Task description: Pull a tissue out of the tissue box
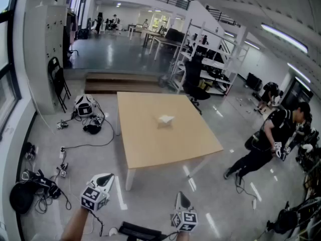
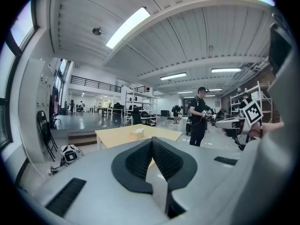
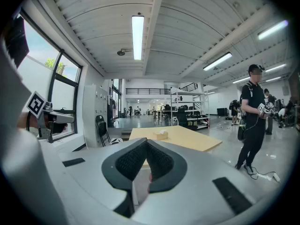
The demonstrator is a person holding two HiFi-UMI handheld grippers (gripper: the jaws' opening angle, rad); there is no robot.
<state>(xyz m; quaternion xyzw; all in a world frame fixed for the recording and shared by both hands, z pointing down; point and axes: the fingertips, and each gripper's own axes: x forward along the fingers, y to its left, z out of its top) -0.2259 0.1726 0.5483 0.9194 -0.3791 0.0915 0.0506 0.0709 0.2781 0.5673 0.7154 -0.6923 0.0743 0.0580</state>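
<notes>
A tan tissue box (image 1: 165,119) with a white tissue sticking out of its top stands near the middle of a light wooden table (image 1: 150,149). Both grippers hang well short of the table, over the floor. My left gripper (image 1: 107,176) and right gripper (image 1: 180,195) each have their jaws together with nothing between them. In the left gripper view the tissue box (image 2: 136,134) shows far off, just above the shut left gripper (image 2: 152,140). In the right gripper view the tissue box (image 3: 162,134) sits far beyond the shut right gripper (image 3: 146,142).
A person (image 1: 268,137) in black stands on the floor to the right of the table, holding grippers. Helmets and cables (image 1: 85,107) lie on the floor to the left, near a folding chair (image 1: 59,82). Steps (image 1: 123,82) and metal shelving (image 1: 200,67) lie behind the table.
</notes>
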